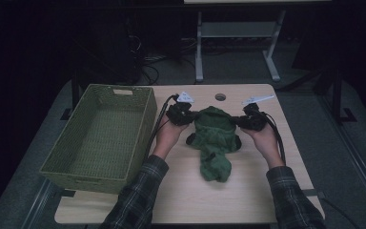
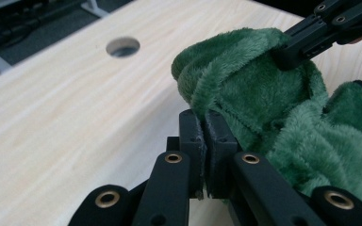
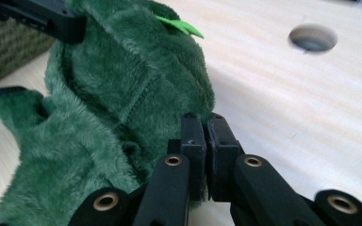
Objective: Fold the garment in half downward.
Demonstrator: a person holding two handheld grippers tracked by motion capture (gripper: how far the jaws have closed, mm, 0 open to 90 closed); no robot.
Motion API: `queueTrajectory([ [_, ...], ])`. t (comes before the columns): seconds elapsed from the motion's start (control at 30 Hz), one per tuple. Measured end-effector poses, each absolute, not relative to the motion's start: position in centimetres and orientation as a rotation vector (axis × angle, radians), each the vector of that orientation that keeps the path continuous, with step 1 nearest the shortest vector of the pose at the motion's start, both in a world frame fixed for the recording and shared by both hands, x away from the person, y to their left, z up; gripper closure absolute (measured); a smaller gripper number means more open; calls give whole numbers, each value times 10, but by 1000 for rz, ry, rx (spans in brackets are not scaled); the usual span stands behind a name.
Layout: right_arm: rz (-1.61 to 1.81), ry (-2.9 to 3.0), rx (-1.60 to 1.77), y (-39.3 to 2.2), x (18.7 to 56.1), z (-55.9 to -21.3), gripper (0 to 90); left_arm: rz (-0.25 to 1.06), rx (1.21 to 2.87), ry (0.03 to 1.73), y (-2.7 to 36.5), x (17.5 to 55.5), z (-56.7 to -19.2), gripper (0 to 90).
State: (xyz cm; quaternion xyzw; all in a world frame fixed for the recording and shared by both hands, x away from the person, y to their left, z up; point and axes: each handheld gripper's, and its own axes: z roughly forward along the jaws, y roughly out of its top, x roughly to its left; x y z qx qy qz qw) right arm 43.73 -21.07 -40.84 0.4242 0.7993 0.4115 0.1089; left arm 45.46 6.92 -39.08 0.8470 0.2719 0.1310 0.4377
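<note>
A green plush toy [image 1: 214, 138] lies lengthwise on the middle of the wooden table [image 1: 190, 195]. My left gripper [image 1: 190, 116] comes in from the left and is shut on the fuzzy edge of the plush [image 2: 273, 103]; the black jaws [image 2: 206, 123] meet with fabric pinched at their tips. My right gripper [image 1: 240, 121] holds the opposite side, its jaws [image 3: 202, 125] shut on the plush [image 3: 122, 94] edge. Each gripper view also shows the other gripper clamped on the far side: the right one [image 2: 287, 54] and the left one [image 3: 70, 26]. A small bright green tag [image 3: 179, 26] sticks out near the top.
A green woven basket [image 1: 148, 119] stands on the left part of the table, close to my left hand. A round hole [image 1: 220, 97] sits in the tabletop just behind the plush. Table legs and cables stand on the dark floor beyond.
</note>
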Motion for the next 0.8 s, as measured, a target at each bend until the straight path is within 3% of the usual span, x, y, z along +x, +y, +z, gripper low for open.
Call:
queueTrajectory([
  [0.2,1237,2336,1223,-215,431,-400,868,317,2067,649,70,445,-382,867],
  [0.8,1387,2329,1042,-217,359,-391,866,322,2033,495,81,375,-379,867],
])
